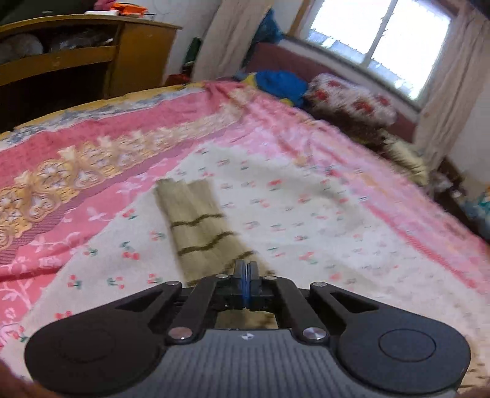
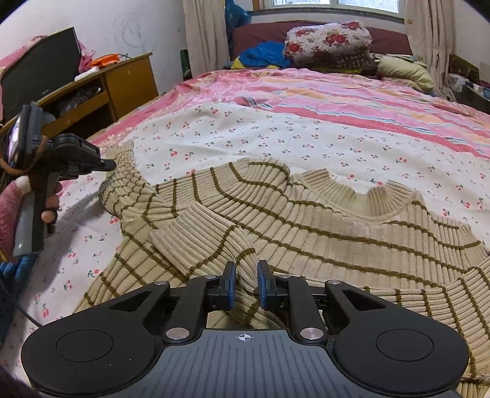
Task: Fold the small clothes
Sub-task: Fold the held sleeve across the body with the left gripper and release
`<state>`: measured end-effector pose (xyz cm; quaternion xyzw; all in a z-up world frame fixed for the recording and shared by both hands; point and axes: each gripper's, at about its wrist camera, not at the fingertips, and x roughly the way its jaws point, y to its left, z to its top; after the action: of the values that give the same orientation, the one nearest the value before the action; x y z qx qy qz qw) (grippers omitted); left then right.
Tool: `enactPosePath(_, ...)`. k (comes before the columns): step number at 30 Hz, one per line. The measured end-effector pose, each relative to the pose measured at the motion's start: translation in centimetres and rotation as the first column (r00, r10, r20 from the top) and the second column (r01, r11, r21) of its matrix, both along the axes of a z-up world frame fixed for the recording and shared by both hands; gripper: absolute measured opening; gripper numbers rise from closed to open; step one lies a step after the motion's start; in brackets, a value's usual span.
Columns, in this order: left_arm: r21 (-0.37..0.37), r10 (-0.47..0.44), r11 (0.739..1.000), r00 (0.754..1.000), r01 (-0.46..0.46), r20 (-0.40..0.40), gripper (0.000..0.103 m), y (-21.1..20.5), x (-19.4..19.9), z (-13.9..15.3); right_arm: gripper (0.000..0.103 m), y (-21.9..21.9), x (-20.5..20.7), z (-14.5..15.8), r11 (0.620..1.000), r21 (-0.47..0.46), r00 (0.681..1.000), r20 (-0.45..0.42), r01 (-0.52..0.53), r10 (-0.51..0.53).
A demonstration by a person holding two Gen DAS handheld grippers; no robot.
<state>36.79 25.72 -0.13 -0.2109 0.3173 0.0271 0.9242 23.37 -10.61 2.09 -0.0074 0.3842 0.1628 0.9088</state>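
Sideways, sweater (image 2: 306, 226) neck faces window (image 2: 333, 4).

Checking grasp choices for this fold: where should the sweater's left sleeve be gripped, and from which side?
Probably at the ribbed cuff of the sleeve. It lies flat on the bed, stretched away from the sweater, so coming from the open side beyond the cuff, where the left gripper is, suits carrying it inward.

Left wrist view: far bedding (image 1: 349, 101) and window (image 1: 379, 39) smearing into blur. Sweater sleeve (image 1: 199, 226) passing under the left gripper (image 1: 245, 269), its near end hidden. Right wrist view: sweater (image 2: 306, 220) running off the right edge; a fold disappearing between the right gripper (image 2: 246, 275) fingers, pad contact unclear.
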Motion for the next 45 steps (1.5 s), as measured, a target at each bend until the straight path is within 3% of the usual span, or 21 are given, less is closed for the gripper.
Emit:
enactPosePath(4,-0.008,-0.055,0.998,0.997,0.056,0.062,0.007,-1.5,-1.5,2.5,0.017,-0.5,-0.4,0.6,1.0,0.023,1.0,0.006,0.013,-0.013)
enactPosePath(6,-0.041,-0.046,0.998,0.998,0.048,0.049,0.007,-0.9,-1.5,2.9,0.017,-1.0,-0.5,0.9,0.998,0.056,1.0,0.0,0.018,-0.018)
enactPosePath(8,-0.088,-0.019,0.996,1.0,0.019,-0.006,0.01,0.6,-0.9,2.3,0.017,-1.2,-0.6,1.0,0.997,0.076,1.0,-0.006,0.02,-0.02)
enactPosePath(12,-0.074,0.085,0.993,0.991,-0.093,-0.104,0.02,2.7,-0.1,-0.2,0.017,-1.0,-0.5,0.5,0.996,0.082,1.0,-0.023,0.022,-0.02)
enactPosePath(15,-0.087,0.142,0.985,0.984,-0.152,-0.11,0.036,3.6,0.1,-1.4,0.017,-0.7,-0.3,0.2,0.996,0.083,1.0,-0.03,0.011,-0.009)
enactPosePath(20,-0.229,0.139,0.96,0.984,-0.16,-0.108,0.049,4.2,1.5,-3.2,0.017,-0.3,0.0,-0.1,0.996,0.09,0.999,-0.035,0.002,0.001)
enactPosePath(24,-0.184,0.163,0.967,0.983,-0.176,-0.086,0.052,3.3,2.3,-3.5,0.017,-0.4,0.1,-0.2,0.995,0.097,0.999,-0.037,0.003,0.0)
enactPosePath(28,-0.187,0.177,0.964,0.981,-0.189,-0.078,0.052,3.7,1.3,-3.4,0.017,-0.8,0.0,-0.1,0.993,0.114,0.999,-0.039,0.007,-0.003)
enactPosePath(30,-0.135,0.196,0.97,0.978,-0.204,-0.067,0.052,4.0,0.9,-3.2,0.017,-0.9,0.0,-0.1,0.993,0.121,0.999,-0.037,0.007,-0.002)
enactPosePath(31,-0.114,0.227,0.966,0.972,-0.232,-0.063,0.052,4.2,1.1,-3.3,0.017,-0.9,0.0,-0.2,0.992,0.123,0.999,-0.037,0.006,-0.002)
enactPosePath(34,-0.141,0.26,0.953,0.963,-0.266,-0.066,0.052,4.8,2.6,-3.8,0.017,-0.6,0.1,-0.4,0.993,0.114,0.999,-0.041,0.005,0.0)
enactPosePath(37,-0.073,0.24,0.967,0.967,-0.246,-0.085,0.049,3.8,4.5,-3.3,0.017,-0.5,0.1,-0.3,0.994,0.108,0.999,-0.043,0.004,0.001)
enactPosePath(39,-0.054,0.209,0.975,0.973,-0.215,-0.094,0.015,3.3,4.8,-3.2,0.017,-0.5,0.1,-0.2,0.994,0.107,0.999,-0.041,0.009,-0.004)
enactPosePath(45,-0.126,0.177,0.976,0.984,-0.175,0.005,0.014,2.4,1.5,-1.2,0.017,-1.1,-0.2,0.5,0.994,0.111,1.0,-0.019,0.026,-0.024)
